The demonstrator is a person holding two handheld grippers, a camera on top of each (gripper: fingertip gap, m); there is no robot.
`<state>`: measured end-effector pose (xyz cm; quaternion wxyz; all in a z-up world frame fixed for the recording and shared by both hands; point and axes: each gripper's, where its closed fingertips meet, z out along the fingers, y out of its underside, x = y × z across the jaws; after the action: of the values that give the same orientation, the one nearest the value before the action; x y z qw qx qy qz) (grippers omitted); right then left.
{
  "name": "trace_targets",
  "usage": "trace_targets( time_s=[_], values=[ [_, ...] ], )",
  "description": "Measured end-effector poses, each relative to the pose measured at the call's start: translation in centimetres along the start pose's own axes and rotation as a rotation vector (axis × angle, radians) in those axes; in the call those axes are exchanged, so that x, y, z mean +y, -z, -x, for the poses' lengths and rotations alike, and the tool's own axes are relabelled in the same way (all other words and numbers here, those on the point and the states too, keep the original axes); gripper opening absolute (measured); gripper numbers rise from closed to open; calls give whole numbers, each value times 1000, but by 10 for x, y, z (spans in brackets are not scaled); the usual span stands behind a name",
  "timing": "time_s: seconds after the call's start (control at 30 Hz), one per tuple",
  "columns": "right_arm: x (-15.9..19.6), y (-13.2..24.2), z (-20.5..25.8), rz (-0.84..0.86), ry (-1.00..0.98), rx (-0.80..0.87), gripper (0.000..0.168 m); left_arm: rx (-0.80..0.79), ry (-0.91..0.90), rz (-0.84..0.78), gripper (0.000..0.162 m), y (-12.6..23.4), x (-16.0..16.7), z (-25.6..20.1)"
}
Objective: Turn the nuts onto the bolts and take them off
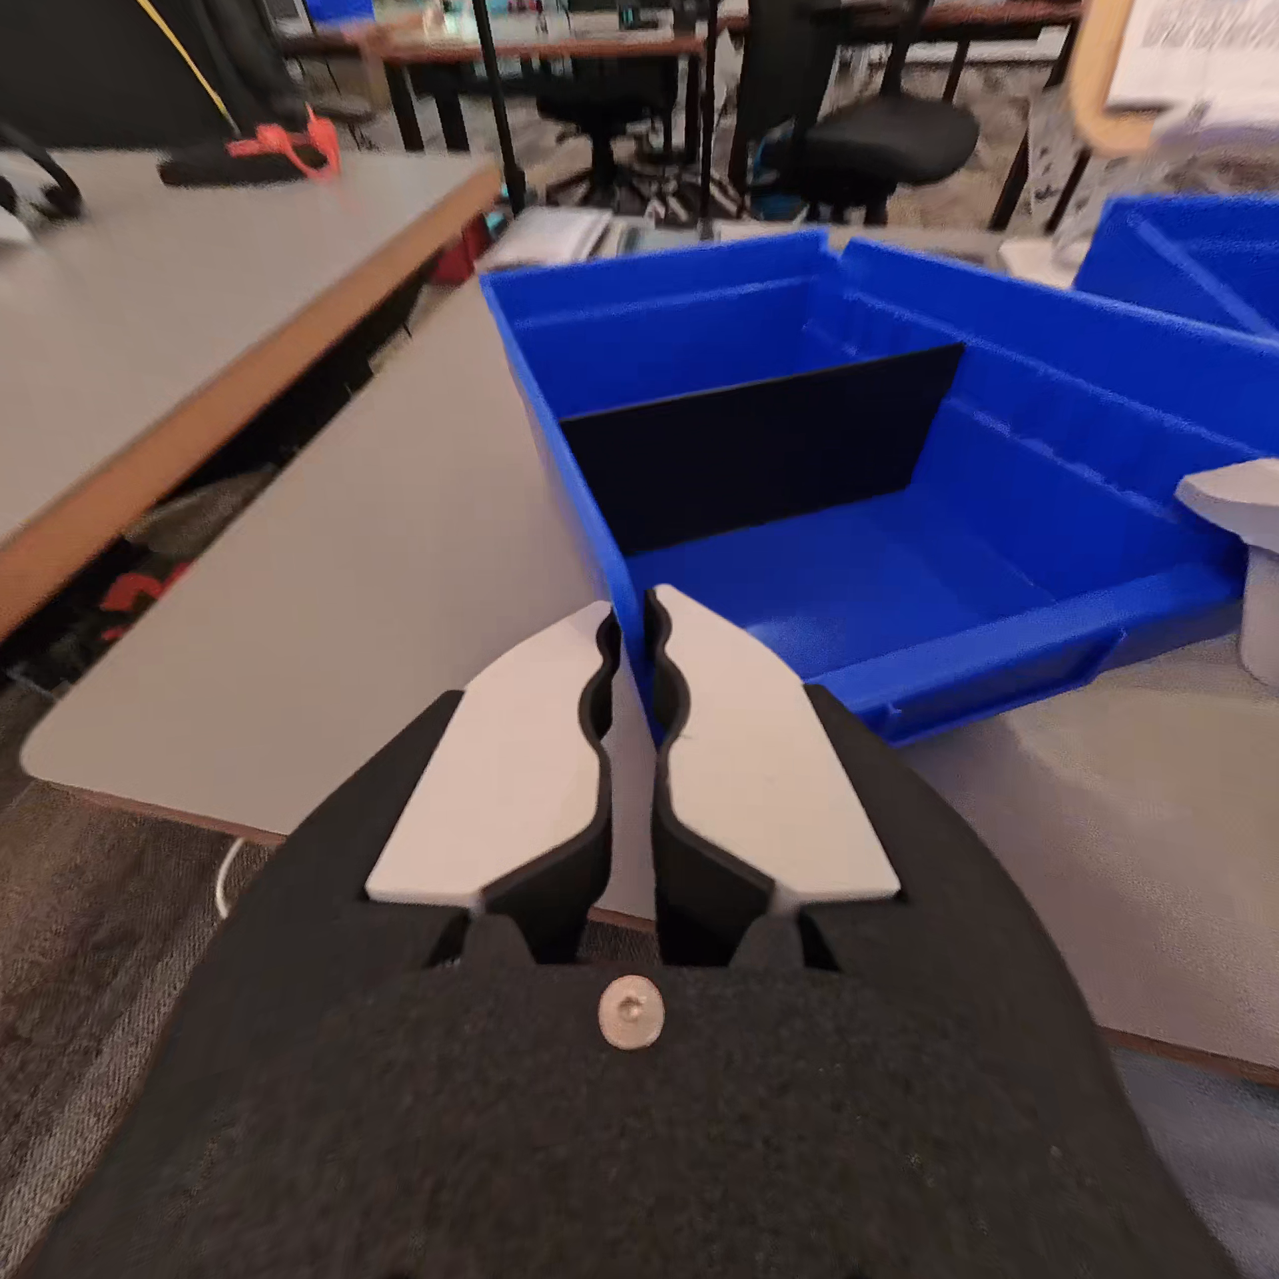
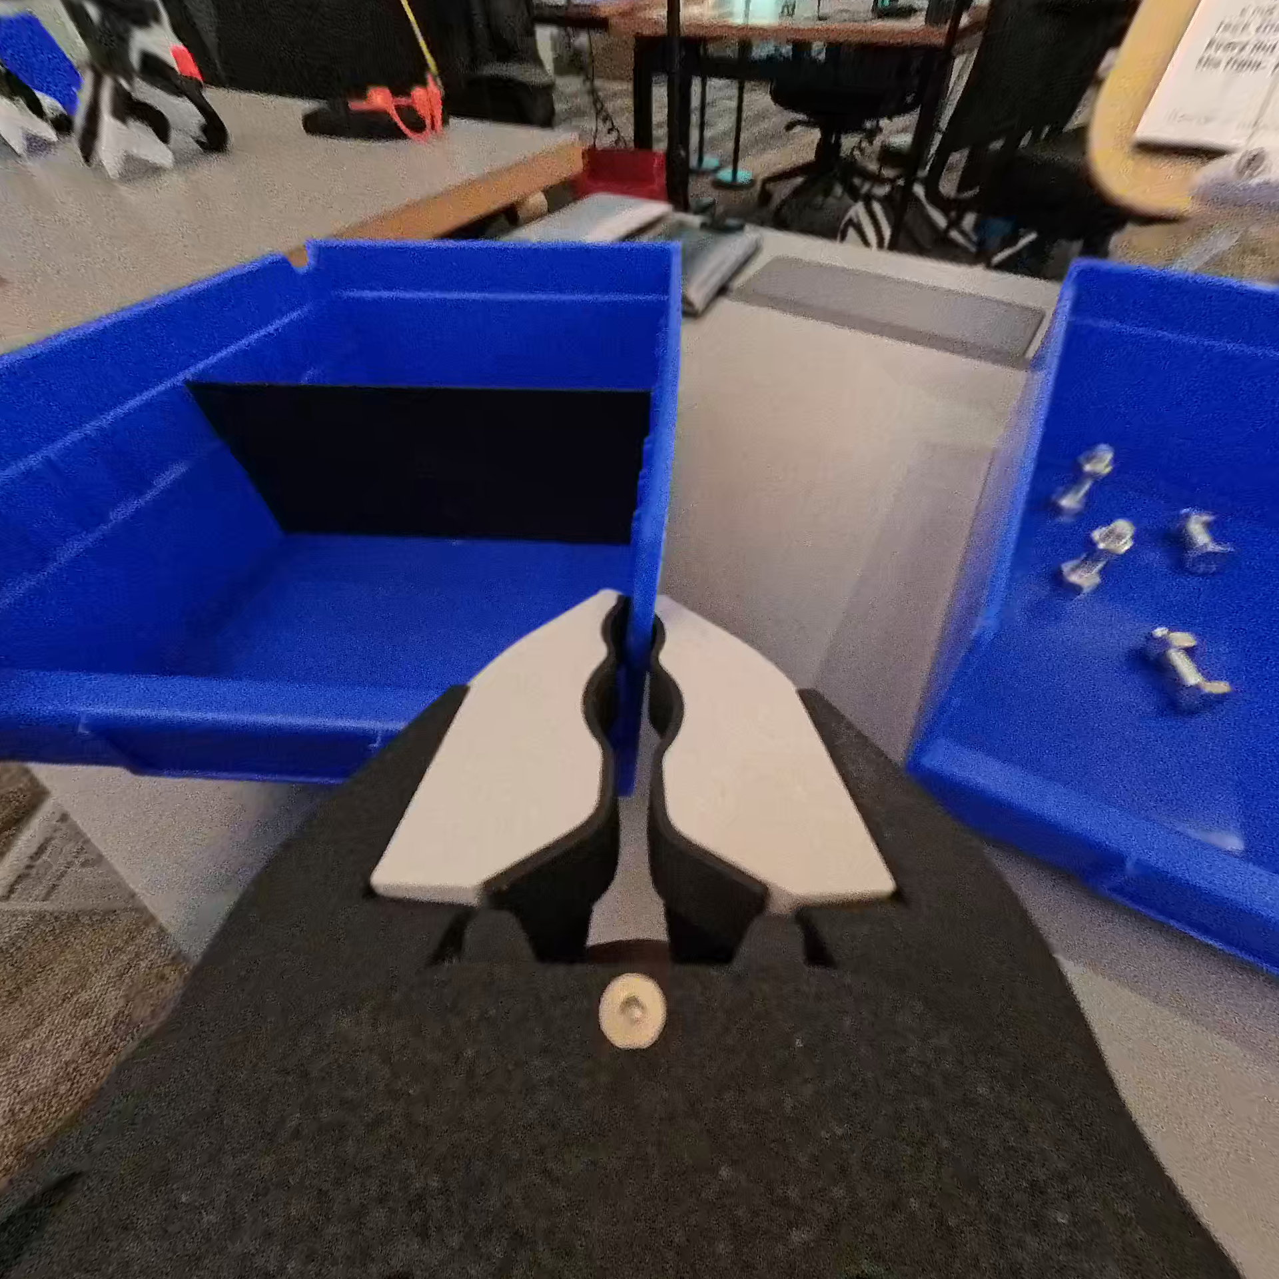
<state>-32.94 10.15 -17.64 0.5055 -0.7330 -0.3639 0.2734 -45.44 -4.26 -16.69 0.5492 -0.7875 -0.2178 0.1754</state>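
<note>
Left wrist view: my left gripper (image 1: 631, 609) sits over the near left corner of the blue bin (image 1: 865, 429). Fingers almost together, a thin gap between them; the bin's left wall lines up with that gap, but I can't tell whether they're pinching it. The bin has a black divider (image 1: 754, 443) across its middle, and its near compartment shows bare floor. No bolts visible from here. The right gripper's pale fingertip pokes in at the right edge. The bin rests on the grey table (image 1: 346, 588). A second blue bin (image 1: 1190, 256) stands far right, behind.

Right wrist view: my right gripper (image 2: 635, 601) is clamped on the right wall of the same bin, blue edge standing upright between the fingers. The task parts are off to my right, well apart from the fingers: four bolts (image 2: 1135, 567) with nuts threaded on, lying flat on the floor of the second bin. The two left ones run diagonally, heads toward far right. The other two lean the opposite way. Blur hides thread detail.
</note>
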Motion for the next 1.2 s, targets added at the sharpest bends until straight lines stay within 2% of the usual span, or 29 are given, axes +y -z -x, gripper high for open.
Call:
trace_targets(
  time_s=[0.13, 0.23, 0.37, 0.43, 0.5, 0.57, 0.67, 0.8, 0.97, 1.2],
  values=[
    [-60, 43, -19, -163, 21, 30, 2, 26, -8, -113, 6, 28, -54, -24],
    [-112, 89, -60, -290, 49, 121, 2, 95, -42, -226, 6, 37, -110, -67],
    [-156, 156, -154, -382, 45, 291, 2, 237, -108, -330, 6, 37, -178, -167],
    [-158, 188, -213, -382, 23, 387, 2, 319, -131, -343, 6, 30, -198, -232],
    [-145, 218, -274, -359, 9, 471, 3, 413, -144, -335, 5, 22, -204, -304],
    [-120, 247, -336, -320, -10, 546, 3, 497, -154, -310, 5, 13, -196, -377],
    [-66, 275, -419, -248, -92, 615, 3, 569, -174, -252, 5, 0, -165, -475],
    [5, 289, -493, -140, -194, 651, 3, 616, -202, -158, 5, -19, -114, -563],
    [63, 288, -537, -39, -211, 662, 3, 635, -231, -64, 5, -42, -61, -613],
    [94, 285, -560, -34, -199, 693, 2, 681, -268, -50, 8, -47, -21, -633]
  ],
)
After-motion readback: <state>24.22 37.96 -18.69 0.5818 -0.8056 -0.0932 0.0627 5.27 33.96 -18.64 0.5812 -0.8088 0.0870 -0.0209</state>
